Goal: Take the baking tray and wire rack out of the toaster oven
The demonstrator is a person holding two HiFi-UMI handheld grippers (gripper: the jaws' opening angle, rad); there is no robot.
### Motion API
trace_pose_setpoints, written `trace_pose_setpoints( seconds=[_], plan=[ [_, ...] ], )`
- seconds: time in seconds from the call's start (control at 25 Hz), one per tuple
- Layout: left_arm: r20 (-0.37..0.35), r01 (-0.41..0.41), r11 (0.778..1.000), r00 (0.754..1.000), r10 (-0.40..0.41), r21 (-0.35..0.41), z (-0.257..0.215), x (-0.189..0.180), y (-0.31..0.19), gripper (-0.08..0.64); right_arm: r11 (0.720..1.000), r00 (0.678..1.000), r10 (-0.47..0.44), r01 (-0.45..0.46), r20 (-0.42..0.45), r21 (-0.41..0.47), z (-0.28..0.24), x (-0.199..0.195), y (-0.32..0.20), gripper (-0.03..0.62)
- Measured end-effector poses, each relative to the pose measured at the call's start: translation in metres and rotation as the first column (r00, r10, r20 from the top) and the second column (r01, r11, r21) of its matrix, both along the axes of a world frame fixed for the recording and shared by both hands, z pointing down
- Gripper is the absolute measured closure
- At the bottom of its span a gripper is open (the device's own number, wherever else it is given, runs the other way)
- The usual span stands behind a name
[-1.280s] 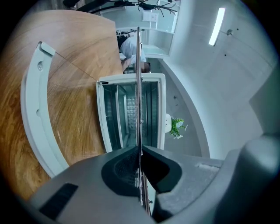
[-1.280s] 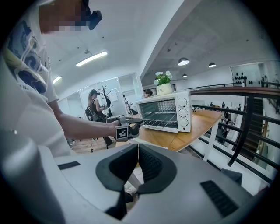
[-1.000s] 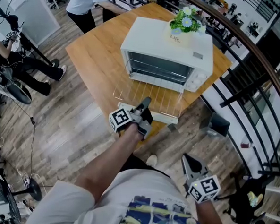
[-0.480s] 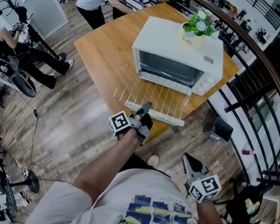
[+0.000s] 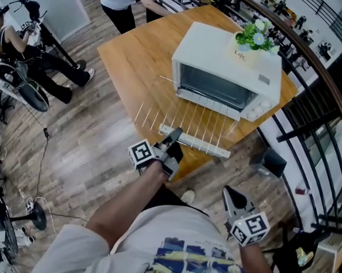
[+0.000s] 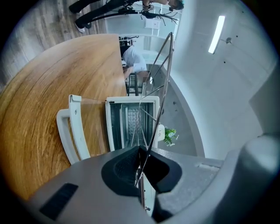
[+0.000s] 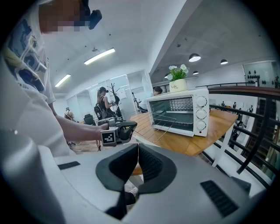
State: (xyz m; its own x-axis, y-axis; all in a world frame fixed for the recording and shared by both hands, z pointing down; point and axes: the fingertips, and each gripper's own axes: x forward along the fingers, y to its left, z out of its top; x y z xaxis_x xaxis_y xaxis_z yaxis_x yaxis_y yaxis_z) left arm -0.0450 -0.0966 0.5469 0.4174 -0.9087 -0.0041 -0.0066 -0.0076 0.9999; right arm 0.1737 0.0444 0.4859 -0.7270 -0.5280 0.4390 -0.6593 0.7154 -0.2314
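The white toaster oven (image 5: 227, 73) stands on the wooden table (image 5: 129, 61) with its door (image 5: 194, 141) folded down toward me. My left gripper (image 5: 176, 133) is shut on the near edge of the wire rack (image 5: 184, 113), which hangs level over the door with its far edge at the oven mouth. In the left gripper view the rack (image 6: 164, 78) runs edge-on from the closed jaws of the left gripper (image 6: 141, 159) to the oven (image 6: 131, 122). My right gripper (image 5: 231, 195) is shut and empty, low beside my body. I cannot make out a baking tray.
A flower pot (image 5: 252, 40) sits on top of the oven. A black railing (image 5: 312, 95) runs close behind the table on the right. People stand and sit at the far left (image 5: 26, 55). The door handle (image 6: 72, 131) juts out over the table's near edge.
The left gripper has drawn back toward me with the wire rack, and more of the rack now lies outside the oven above the door. The right gripper has stayed shut at my side.
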Motion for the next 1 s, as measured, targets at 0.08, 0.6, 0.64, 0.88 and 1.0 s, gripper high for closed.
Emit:
trace_pose_setpoints(
  seconds=[0.08,0.6,0.64,0.88,1.0],
  plan=[
    [-0.002,0.002,1.000,1.000,-0.002,-0.004,0.001,-0.008,0.002,0.558,1.000,1.000,-0.004,0.004,0.001,0.006,-0.001,-0.005,-0.002,0.589],
    [-0.001,0.052,0.999,0.999,-0.052,0.007,-0.003,-0.070,0.012,0.558,0.999,0.999,-0.049,0.049,0.010,0.014,-0.005,-0.040,-0.023,0.589],
    [0.001,0.056,0.998,0.998,-0.056,0.007,-0.004,-0.075,0.012,0.558,0.999,0.999,-0.053,0.053,0.009,0.013,-0.004,-0.042,-0.023,0.589],
    [0.005,0.084,0.996,0.996,-0.084,0.010,-0.003,-0.112,0.011,0.558,0.998,0.998,-0.062,0.062,0.013,0.013,-0.006,-0.063,-0.032,0.589],
    [0.001,0.099,0.995,0.995,-0.099,0.010,0.000,-0.138,0.007,0.558,0.998,0.998,-0.068,0.068,0.012,0.014,-0.005,-0.083,-0.039,0.589]
  ],
)
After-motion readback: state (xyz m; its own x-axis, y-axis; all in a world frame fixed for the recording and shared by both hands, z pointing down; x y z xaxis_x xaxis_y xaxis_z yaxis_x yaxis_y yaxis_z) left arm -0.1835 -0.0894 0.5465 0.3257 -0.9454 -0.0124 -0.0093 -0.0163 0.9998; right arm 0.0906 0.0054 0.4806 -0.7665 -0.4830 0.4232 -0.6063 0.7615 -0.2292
